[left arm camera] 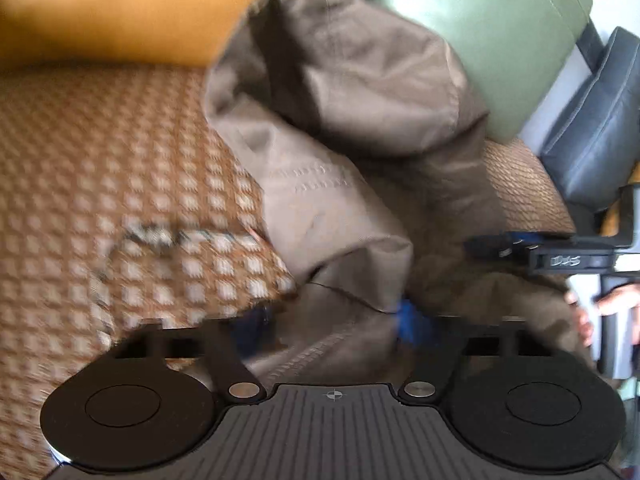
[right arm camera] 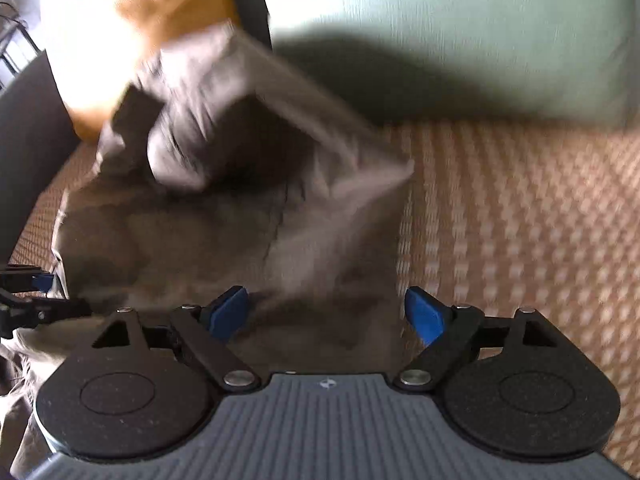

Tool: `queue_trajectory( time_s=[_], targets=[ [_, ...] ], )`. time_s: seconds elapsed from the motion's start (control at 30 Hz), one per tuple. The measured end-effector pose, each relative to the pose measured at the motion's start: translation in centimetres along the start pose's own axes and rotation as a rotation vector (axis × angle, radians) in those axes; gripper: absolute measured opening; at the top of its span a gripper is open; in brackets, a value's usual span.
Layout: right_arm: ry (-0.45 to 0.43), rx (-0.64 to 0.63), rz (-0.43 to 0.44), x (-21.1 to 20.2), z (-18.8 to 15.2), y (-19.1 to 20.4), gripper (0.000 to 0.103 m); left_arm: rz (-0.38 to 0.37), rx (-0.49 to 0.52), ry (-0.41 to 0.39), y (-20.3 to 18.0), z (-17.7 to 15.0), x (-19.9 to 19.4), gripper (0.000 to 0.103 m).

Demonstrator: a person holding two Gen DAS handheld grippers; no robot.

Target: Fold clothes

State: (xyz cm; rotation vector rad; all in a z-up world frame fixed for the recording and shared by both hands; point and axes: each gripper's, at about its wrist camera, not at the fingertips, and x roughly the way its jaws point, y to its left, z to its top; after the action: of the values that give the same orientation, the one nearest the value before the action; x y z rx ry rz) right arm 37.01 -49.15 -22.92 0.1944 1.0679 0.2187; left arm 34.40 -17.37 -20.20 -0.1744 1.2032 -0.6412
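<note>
A brown garment lies bunched on the woven seat of a sofa, with one part raised in a hump. Its near edge drapes across my left gripper. The jaws stand wide apart, and cloth covers most of the blue pads. In the right wrist view the same garment is blurred by motion. My right gripper hovers open over its near edge, and its blue pads are bare. From the side, the right gripper shows beside the cloth.
The patterned orange-brown seat cover spreads left and right of the garment. An orange cushion and a green cushion lean at the back. A dark armrest stands on the right. A person's hand holds the right tool.
</note>
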Motion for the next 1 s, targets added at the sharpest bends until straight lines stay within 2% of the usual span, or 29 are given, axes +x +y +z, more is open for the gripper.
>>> queue_trajectory(
  time_s=[0.03,0.07,0.1,0.13,0.17,0.2,0.27,0.37,0.5,0.57,0.63,0.73,0.83,0.93,1.0],
  targets=[
    [0.017,0.0,0.016,0.1,-0.3,0.2,0.077,0.006,0.022,-0.004,-0.3,-0.3,-0.2,0.033],
    [0.034,0.001,0.033,0.2,-0.6,0.5,0.054,0.015,0.036,-0.014,-0.6,-0.4,-0.7,0.023],
    [0.048,-0.002,0.074,-0.3,-0.7,0.9,0.048,0.014,0.036,-0.024,-0.8,-0.5,-1.4,0.016],
    [0.049,0.012,0.089,-0.9,-0.8,1.1,0.038,0.012,0.036,-0.034,-1.0,-0.5,-2.1,0.013],
    [0.028,0.0,0.096,-2.2,-0.7,1.7,0.02,0.009,0.033,-0.052,-1.2,-0.4,-3.0,0.011],
    [0.007,-0.013,0.103,-3.4,-0.6,2.3,0.015,0.004,0.027,-0.076,-1.3,-0.2,-4.1,0.01],
    [-0.036,-0.037,0.117,-5.8,-0.4,3.4,0.01,-0.002,0.025,-0.132,-1.8,0.3,-6.8,0.01],
    [-0.153,-0.07,0.148,-11.0,0.7,5.4,0.006,-0.013,0.048,-0.218,-2.9,1.2,-11.1,0.01],
    [-0.306,-0.114,0.189,-17.5,2.3,8.0,0.005,-0.036,0.071,-0.35,-4.4,3.1,-16.3,0.011],
    [-0.372,-0.136,0.183,-19.7,3.4,9.1,0.005,-0.025,0.095,-0.414,-5.3,4.3,-18.2,0.011],
    [-0.446,-0.15,0.163,-21.4,4.5,10.1,0.005,0.024,0.146,-0.473,-6.5,5.6,-19.2,0.011],
    [-0.543,-0.14,0.142,-22.3,6.6,10.8,0.005,0.105,0.224,-0.561,-7.8,7.9,-19.7,0.011],
    [-0.633,-0.123,0.109,-22.1,9.2,10.6,0.005,0.163,0.25,-0.65,-8.3,10.5,-19.4,0.011],
    [-0.705,-0.113,0.062,-20.7,12.1,9.5,0.005,0.274,0.323,-0.739,-9.2,12.4,-16.8,0.012],
    [-0.751,-0.126,0.016,-19.1,13.6,9.2,0.005,0.338,0.345,-0.754,-8.8,13.1,-14.4,0.012]
  ],
)
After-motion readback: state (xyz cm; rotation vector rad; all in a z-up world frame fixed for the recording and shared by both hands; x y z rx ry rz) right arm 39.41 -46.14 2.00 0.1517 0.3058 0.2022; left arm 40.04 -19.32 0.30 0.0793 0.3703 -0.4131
